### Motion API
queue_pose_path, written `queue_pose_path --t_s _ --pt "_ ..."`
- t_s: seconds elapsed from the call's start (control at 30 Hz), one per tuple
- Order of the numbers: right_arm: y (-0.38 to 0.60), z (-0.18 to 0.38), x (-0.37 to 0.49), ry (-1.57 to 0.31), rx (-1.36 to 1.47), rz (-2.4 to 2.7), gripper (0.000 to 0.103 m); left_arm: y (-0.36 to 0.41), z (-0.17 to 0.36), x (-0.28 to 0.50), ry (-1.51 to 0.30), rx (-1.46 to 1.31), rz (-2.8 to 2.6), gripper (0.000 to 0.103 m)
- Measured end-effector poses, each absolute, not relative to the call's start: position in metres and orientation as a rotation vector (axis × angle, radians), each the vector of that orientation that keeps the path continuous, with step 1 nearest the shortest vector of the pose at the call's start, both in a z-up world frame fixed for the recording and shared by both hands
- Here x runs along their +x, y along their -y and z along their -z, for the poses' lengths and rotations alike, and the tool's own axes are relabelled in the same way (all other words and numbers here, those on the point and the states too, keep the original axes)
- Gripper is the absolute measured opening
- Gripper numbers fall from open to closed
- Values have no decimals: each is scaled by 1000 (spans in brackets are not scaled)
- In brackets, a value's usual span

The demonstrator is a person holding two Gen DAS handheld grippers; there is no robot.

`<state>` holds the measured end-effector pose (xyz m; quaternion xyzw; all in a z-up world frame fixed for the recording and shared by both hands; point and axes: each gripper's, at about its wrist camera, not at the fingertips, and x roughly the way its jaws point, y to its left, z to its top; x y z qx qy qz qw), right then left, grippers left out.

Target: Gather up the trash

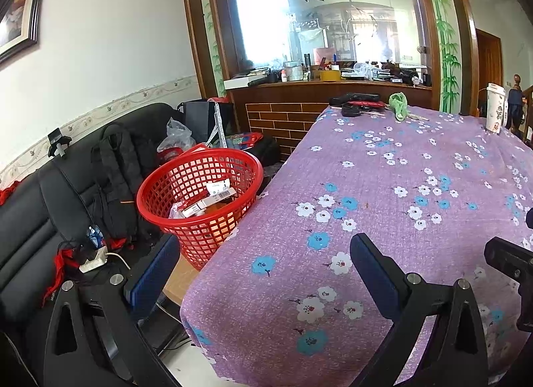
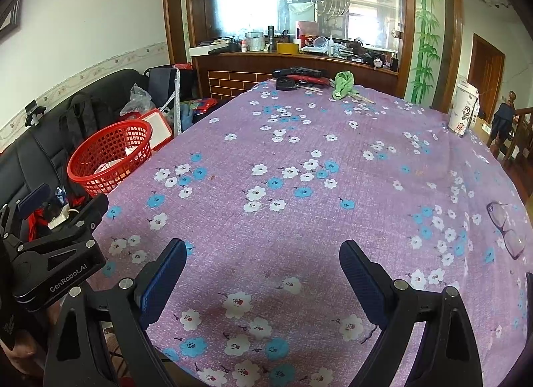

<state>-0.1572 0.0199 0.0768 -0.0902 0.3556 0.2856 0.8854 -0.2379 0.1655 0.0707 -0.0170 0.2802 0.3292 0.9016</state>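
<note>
Grippers first: your left gripper (image 1: 263, 273) and right gripper (image 2: 263, 280) both gape, holding nothing. Basket (image 1: 200, 200), already holding trash, sits mid-left, nearest your left. Green rag (image 2: 343, 85) lies top-centre, far end of the table (image 2: 299, 153).

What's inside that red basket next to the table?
The red basket holds white cardboard boxes and crumpled clear wrapping. Whatever lies beneath them at the bottom is hidden.
</note>
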Motion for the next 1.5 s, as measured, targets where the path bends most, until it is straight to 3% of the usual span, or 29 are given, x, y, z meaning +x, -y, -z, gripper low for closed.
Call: queue_pose_path --t_s 1.5 --pt "-19 -67 -151 -765 -176 -588 95 -166 -66 -236 -593 -30 -678 101"
